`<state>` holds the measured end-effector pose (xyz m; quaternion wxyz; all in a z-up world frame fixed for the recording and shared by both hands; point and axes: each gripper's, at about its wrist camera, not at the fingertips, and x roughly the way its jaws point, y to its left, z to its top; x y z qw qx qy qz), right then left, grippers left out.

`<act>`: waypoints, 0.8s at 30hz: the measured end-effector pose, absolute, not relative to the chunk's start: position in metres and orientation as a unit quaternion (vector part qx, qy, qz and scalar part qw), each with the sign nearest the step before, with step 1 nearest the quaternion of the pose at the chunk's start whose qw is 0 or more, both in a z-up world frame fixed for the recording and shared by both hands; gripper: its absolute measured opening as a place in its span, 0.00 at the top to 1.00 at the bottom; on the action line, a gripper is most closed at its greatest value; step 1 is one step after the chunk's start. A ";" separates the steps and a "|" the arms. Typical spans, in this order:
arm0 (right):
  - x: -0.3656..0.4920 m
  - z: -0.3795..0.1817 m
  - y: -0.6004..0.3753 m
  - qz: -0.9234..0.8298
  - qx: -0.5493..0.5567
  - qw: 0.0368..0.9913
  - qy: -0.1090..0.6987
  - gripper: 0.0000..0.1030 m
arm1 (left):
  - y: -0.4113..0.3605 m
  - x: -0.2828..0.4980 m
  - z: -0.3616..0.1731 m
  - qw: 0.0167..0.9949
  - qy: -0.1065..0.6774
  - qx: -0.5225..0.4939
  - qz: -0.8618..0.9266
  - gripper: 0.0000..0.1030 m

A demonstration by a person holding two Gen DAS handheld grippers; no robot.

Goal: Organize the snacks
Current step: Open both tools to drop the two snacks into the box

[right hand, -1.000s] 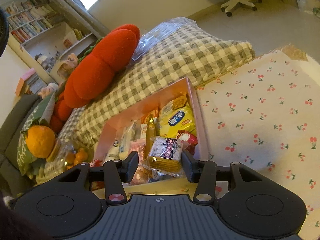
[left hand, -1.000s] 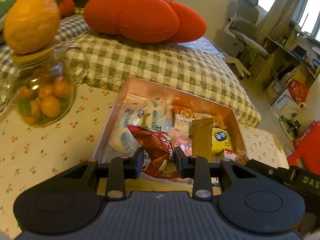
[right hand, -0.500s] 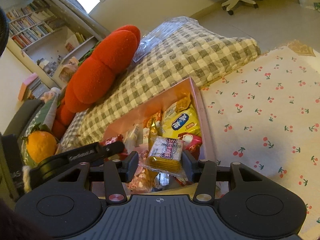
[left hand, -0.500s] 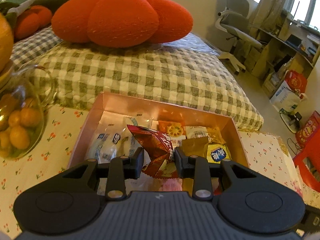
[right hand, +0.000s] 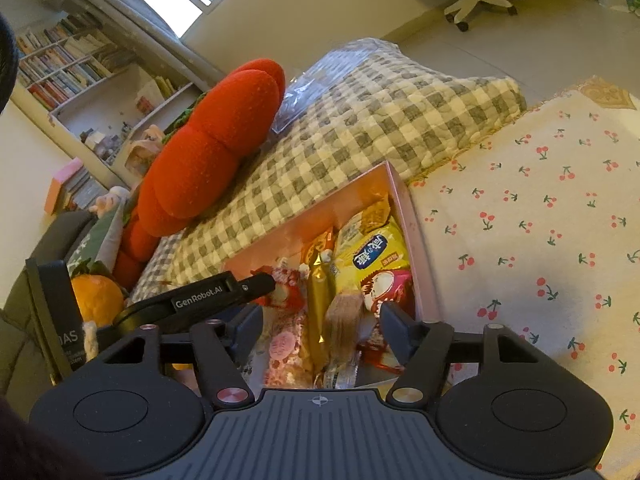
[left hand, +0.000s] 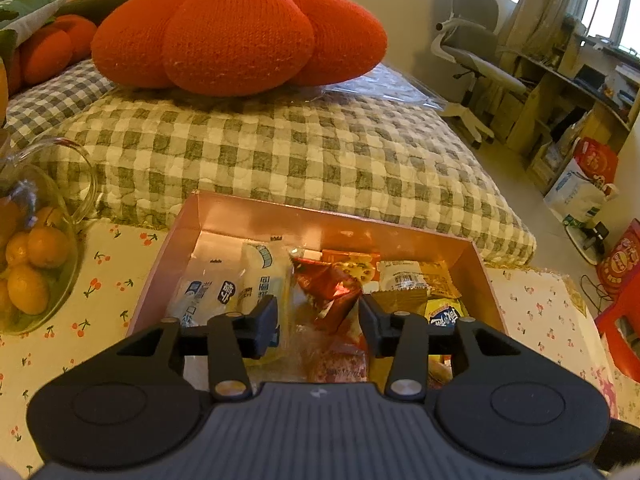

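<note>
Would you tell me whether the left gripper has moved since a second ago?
Yes. The left gripper has swung right, away from the glass jar, and now sits open over the pink box.

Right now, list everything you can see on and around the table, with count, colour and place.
Shallow cardboard box: one, pink, on the cherry-print cloth, holding the snacks.
Crinkled foil snack bag: one, red, mid-box, between the left fingers.
Yellow snack packet with blue label: one, at the box's right wall.
White wrapped buns: at least two, left side of the box.
Gold stick packet: one, mid-box.
Glass jar of small oranges: one, left of the box.
Knitted tomato cushion: one, red, on the checked quilt.
Office chair: one, white-grey, far right.
Left gripper: black, open over the box.
Right gripper: black, open over the box.
</note>
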<state>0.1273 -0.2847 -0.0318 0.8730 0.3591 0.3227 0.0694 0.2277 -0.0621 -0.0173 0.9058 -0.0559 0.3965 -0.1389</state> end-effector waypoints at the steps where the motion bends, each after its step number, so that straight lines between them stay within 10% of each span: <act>1: 0.127 -0.032 -0.284 0.069 0.358 0.873 0.324 0.36 | -0.062 0.227 -0.017 0.905 0.397 -0.056 -0.138 0.57; 24: 0.094 -0.007 -0.296 0.047 0.323 0.887 0.328 0.16 | -0.024 0.154 0.002 0.907 0.402 -0.040 -0.116 0.18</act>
